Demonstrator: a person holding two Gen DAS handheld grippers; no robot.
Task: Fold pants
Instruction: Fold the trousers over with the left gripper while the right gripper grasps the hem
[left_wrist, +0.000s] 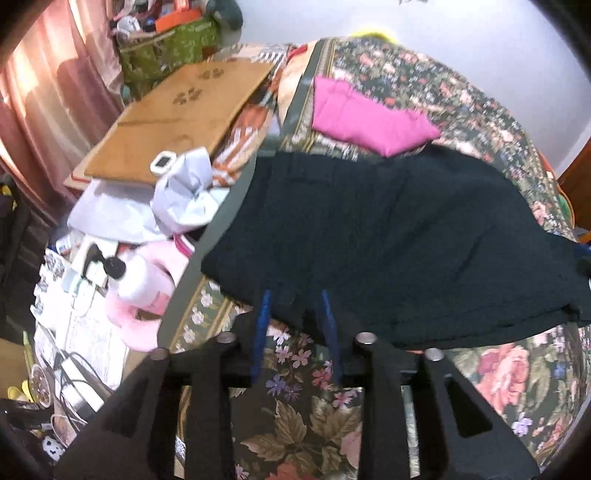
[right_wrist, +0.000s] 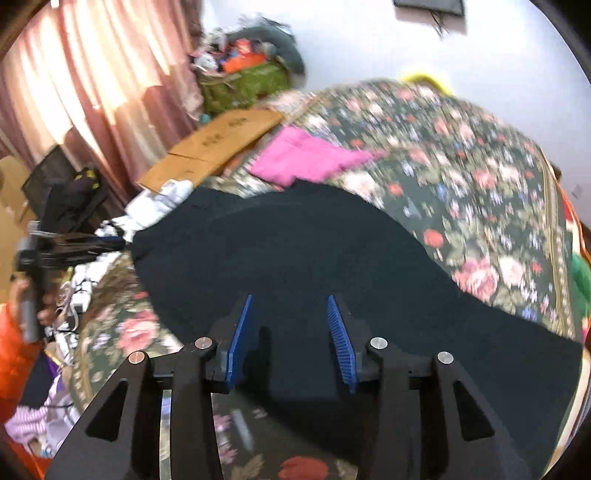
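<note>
Floral quilted bedspread (left_wrist: 491, 373), pink curtains (right_wrist: 92, 85) behind. Dark knit pants (left_wrist: 388, 240) spread flat near bed's front edge. Left gripper (left_wrist: 295, 299) and right gripper (right_wrist: 290, 299): blue ribbed fingers parted, gripping nothing.

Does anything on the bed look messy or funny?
Nothing looks broken or spilled. The black pants lie flat on the flowery bedspread, with a pink cloth behind them. The messy part is the cluttered pile beside the bed.
</note>
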